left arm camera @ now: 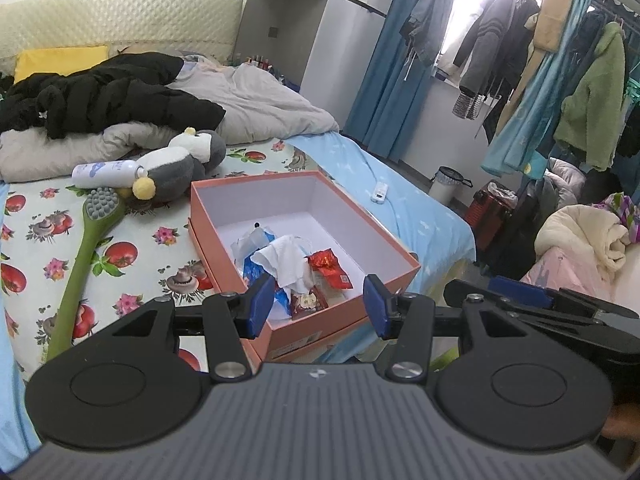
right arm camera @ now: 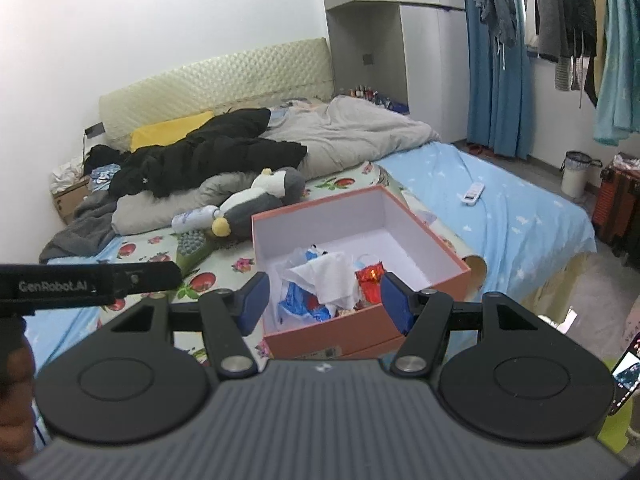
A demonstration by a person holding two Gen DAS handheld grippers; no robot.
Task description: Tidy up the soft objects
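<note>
An open orange box with a white inside stands on the bed near its foot. In it lie a white cloth, blue packets and red snack packets. A grey and white plush penguin lies behind the box, beside a white spray can. My left gripper hovers open over the box's near corner with nothing between its blue pads. My right gripper is likewise open and empty above the box's near edge.
A green long-handled brush lies left of the box. A black jacket, grey quilt and yellow pillow fill the bed's head. A white remote rests on the blue sheet. Clothes racks and bins stand right.
</note>
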